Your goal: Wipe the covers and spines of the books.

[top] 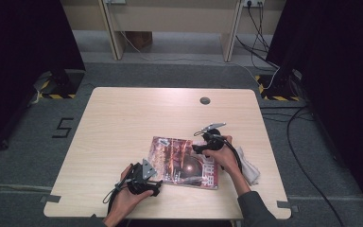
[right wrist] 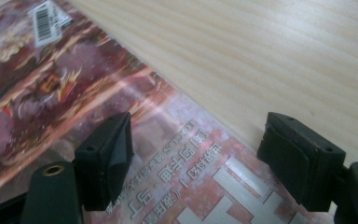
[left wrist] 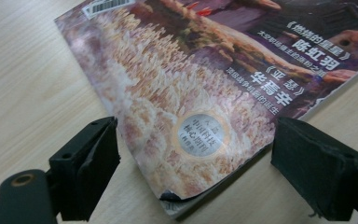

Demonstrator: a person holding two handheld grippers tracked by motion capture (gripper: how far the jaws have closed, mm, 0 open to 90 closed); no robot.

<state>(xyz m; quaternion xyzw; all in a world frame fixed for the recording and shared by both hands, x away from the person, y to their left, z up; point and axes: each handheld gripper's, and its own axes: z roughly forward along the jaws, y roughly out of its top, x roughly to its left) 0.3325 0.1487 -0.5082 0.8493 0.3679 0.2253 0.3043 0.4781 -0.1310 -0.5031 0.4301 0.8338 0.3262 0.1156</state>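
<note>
A magazine (top: 183, 162) with a reddish-brown picture cover lies flat on the wooden table (top: 132, 118), right of centre and toward the front. My left gripper (top: 155, 182) sits at its near left corner, open. In the left gripper view, that slightly curled corner of the magazine (left wrist: 191, 107) lies between the two pads (left wrist: 87, 170) of my left gripper (left wrist: 196, 175). My right gripper (top: 197, 147) hovers over the far right part of the cover, open. In the right gripper view, my right gripper (right wrist: 203, 161) straddles the printed title edge of the magazine (right wrist: 168, 163).
A crumpled white cloth (top: 250, 170) lies on the table beside the right forearm, near the right edge. A round grey cable hole (top: 205, 100) is at the far middle. Cables (top: 307, 170) run over the floor to the right.
</note>
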